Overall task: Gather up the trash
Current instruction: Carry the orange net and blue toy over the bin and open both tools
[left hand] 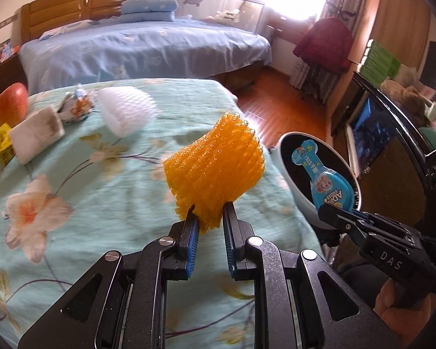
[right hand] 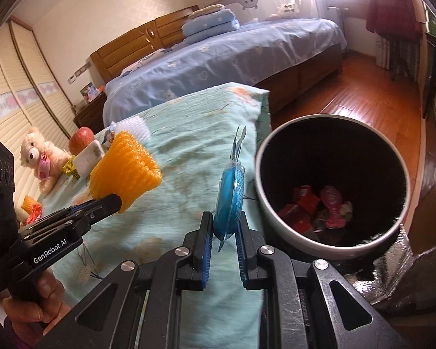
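Note:
My left gripper [left hand: 208,213] is shut on an orange foam fruit net [left hand: 215,165] and holds it above the floral cloth; the net also shows in the right wrist view [right hand: 125,171]. My right gripper [right hand: 222,224] is shut on a blue candy wrapper [right hand: 228,200], held edge-on just left of the grey trash bin [right hand: 276,226]. In the left wrist view the wrapper [left hand: 322,180] stands in front of the bin [left hand: 302,203]. The bin holds red and pink wrappers [right hand: 314,209].
On the table's far left lie a white foam net [left hand: 125,110], a crumpled wrapper [left hand: 77,106], a white block [left hand: 36,133], a yellow packet [left hand: 0,142] and an apple [left hand: 10,103]. A teddy bear [right hand: 40,157] sits beyond. A blue bed [left hand: 148,49] stands behind.

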Available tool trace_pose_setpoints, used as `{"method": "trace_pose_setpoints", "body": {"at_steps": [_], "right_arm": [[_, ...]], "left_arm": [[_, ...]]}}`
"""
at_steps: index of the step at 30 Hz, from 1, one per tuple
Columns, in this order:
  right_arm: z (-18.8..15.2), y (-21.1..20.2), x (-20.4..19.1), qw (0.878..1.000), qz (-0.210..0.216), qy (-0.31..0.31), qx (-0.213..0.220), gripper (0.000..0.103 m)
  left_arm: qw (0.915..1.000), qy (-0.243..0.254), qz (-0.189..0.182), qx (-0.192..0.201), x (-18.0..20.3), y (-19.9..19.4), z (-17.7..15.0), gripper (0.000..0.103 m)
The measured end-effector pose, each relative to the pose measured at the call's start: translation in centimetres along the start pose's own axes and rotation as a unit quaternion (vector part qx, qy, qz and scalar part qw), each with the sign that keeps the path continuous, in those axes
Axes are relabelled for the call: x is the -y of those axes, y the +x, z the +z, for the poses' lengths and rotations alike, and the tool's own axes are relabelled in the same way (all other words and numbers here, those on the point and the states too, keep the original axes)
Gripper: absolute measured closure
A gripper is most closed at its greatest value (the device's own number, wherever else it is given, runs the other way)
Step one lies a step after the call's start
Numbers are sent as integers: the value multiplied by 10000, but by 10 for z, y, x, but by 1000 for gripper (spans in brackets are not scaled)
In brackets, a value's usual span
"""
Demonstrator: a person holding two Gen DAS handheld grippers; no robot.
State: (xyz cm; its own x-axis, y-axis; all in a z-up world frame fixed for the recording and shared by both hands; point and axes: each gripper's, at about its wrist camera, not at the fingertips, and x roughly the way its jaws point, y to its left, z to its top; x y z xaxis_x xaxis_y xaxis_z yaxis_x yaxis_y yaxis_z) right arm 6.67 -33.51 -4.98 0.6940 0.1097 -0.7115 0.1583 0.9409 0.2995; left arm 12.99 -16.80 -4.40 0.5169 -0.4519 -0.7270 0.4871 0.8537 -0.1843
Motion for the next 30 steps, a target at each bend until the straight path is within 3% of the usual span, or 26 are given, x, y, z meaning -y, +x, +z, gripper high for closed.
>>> {"method": "trace_pose_setpoints", "body": {"at_steps": [30], "right_arm": [[10,-17,82,9967,-565,545,209,88]], "left_arm": [[9960,774,-343,-280,90,38,19,88]]}}
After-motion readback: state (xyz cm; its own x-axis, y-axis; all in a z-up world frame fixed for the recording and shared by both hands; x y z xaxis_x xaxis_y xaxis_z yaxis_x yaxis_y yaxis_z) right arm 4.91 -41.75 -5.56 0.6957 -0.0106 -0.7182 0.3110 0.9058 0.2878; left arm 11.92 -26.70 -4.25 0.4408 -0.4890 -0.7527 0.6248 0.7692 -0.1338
